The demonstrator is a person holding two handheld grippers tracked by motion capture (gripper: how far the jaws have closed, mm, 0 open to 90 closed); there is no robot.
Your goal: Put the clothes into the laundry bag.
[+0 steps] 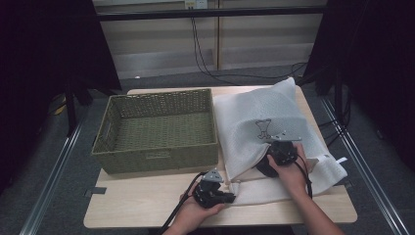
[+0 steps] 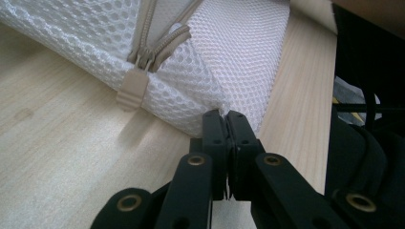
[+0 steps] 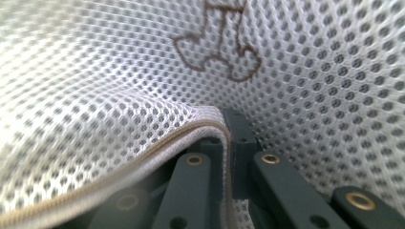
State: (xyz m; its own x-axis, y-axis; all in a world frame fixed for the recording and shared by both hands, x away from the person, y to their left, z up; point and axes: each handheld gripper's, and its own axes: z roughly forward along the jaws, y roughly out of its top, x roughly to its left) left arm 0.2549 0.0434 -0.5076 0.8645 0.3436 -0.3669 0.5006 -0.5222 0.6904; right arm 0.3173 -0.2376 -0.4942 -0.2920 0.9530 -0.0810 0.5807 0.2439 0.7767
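Both clamped on white mesh laundry bag point(image 1: 274, 117) lying right of green wicker basket point(image 1: 156, 129) on table point(image 1: 147, 205): left gripper point(image 2: 226, 117) pinching corner, right gripper point(image 3: 224, 117) pinching zipper edge.

Mesh bag point(image 1: 274, 117): white, honeycomb-hole weave, brown outline figure stitched on top
Zipper pull point(image 2: 132, 88): beige, ribbed; zipper tape beige
Basket point(image 1: 155, 159): olive green woven wicker
Table point(image 1: 147, 200): pale wood grain
Left gripper point(image 2: 227, 119), right gripper point(image 3: 229, 125): black, brass rivets
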